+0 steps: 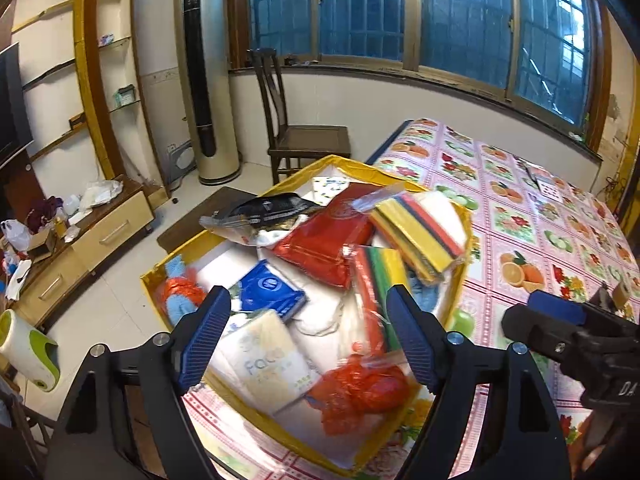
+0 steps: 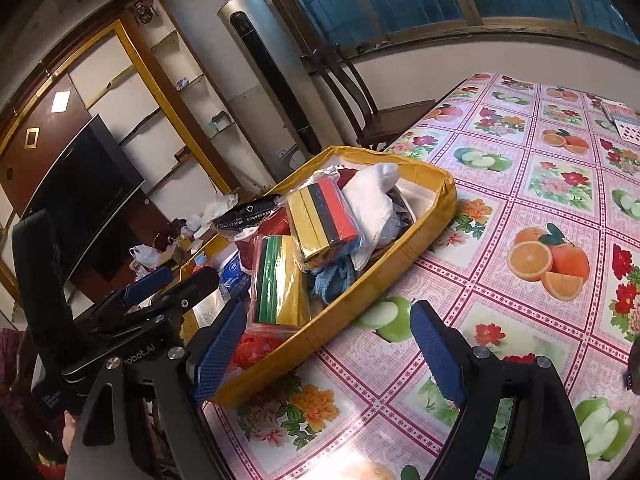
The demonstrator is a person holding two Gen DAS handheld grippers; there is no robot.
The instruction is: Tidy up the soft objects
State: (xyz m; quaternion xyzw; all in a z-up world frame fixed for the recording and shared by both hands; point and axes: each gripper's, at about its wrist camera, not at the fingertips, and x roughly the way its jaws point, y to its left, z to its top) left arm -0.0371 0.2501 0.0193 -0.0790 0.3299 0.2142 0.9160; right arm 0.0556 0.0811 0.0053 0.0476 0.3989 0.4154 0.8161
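Note:
A shallow box with a yellow rim (image 1: 262,430) (image 2: 360,292) lies on the table, heaped with soft things. On top rest a bagged pack of yellow, black and red cloths (image 1: 420,236) (image 2: 324,216) and a green, yellow and red pack (image 1: 380,276) (image 2: 276,280). A red bag (image 1: 328,248), a blue packet (image 1: 272,288), a tissue pack (image 1: 264,360) and a white cloth (image 2: 372,200) lie among them. My left gripper (image 1: 308,340) hovers open over the box's near end, holding nothing. My right gripper (image 2: 328,352) is open and empty over the tablecloth, just right of the box.
The fruit-patterned tablecloth (image 2: 520,200) stretches to the right, with cards (image 1: 548,186) at its far side. A wooden chair (image 1: 304,140) and a tower air conditioner (image 1: 204,80) stand beyond the box. A TV (image 2: 80,184) and a low cabinet (image 1: 100,236) are on the left.

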